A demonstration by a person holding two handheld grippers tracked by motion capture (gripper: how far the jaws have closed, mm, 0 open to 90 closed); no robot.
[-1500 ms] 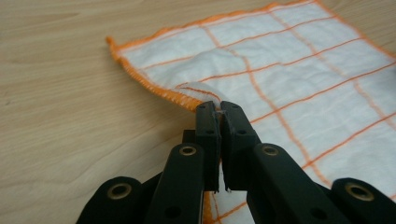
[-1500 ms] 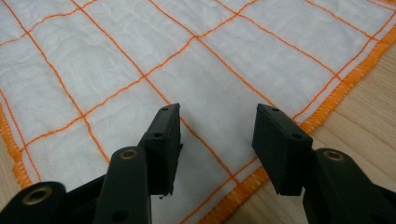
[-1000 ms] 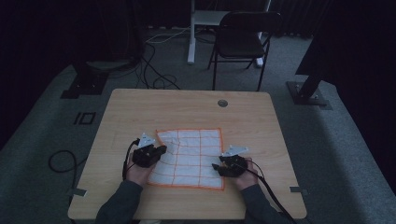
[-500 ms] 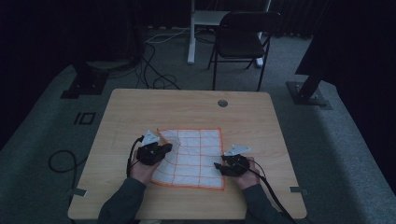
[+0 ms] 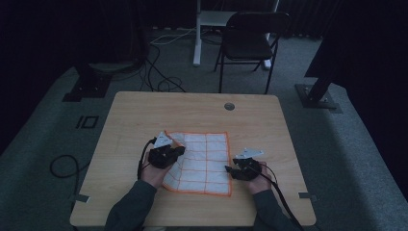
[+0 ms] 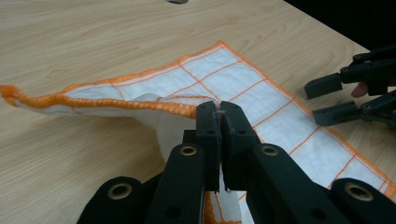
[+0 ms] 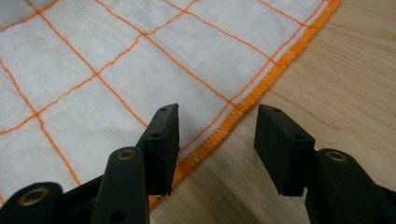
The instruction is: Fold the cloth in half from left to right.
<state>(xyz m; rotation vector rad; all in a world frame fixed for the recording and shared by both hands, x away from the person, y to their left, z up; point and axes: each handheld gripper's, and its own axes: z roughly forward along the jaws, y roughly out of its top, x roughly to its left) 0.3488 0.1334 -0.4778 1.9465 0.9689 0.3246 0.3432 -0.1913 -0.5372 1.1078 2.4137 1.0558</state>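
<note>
Dim room, pale wooden table [image 5: 144, 115]: on it the left gripper [image 6: 219, 116] is clenched on the orange-stitched edge of a white cloth with orange grid lines [image 6: 261, 98], lifting that edge off the wood. Opposite it, the right gripper [image 7: 217, 135] hangs released, jaws straddling the cloth's near hem. Judging by this, a fold is starting; next the right must pinch its hem.

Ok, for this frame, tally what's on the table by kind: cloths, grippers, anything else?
Cloths: 1, the white cloth with orange grid lines and orange hem.
Grippers: 2, the left gripper shut on the cloth's lifted edge, and the right gripper open over the cloth's hem.
Other: 1, a round grommet set in the table top.
Total: 4.
</note>
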